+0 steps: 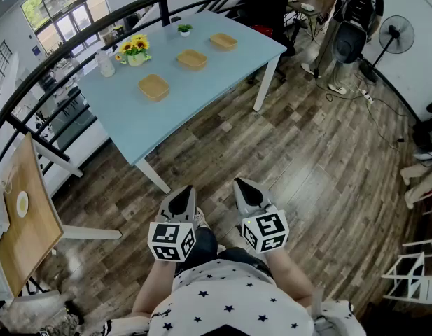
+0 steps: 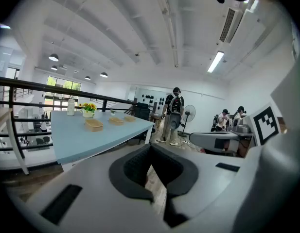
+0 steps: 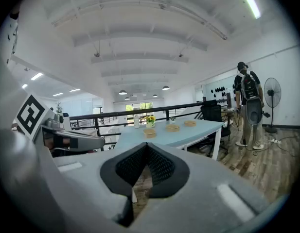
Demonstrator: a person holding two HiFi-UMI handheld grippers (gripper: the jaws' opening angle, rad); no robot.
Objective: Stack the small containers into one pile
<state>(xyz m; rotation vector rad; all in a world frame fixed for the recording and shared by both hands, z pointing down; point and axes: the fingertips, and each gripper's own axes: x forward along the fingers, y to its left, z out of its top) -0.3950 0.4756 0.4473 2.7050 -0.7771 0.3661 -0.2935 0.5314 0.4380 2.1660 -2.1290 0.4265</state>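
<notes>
We hold L gripper (image 1: 185, 190) & R gripper (image 1: 241, 183) low before our body, side by side, tipped slightly down. Both jaw pairs fully closed, nothing betw. them. Well ahead on blue table (image 1: 131, 121): near container (image 1: 154, 87), mid container (image 1: 192, 59), far container (image 1: 223, 41), apart in a row, unstacked.

You hold your left gripper (image 1: 185, 192) and right gripper (image 1: 242, 185) side by side, near your body, both pointing forward and tilted slightly down. Each has its jaws closed together, empty. Your forearms (image 1: 155, 284) are tucked in close.
</notes>
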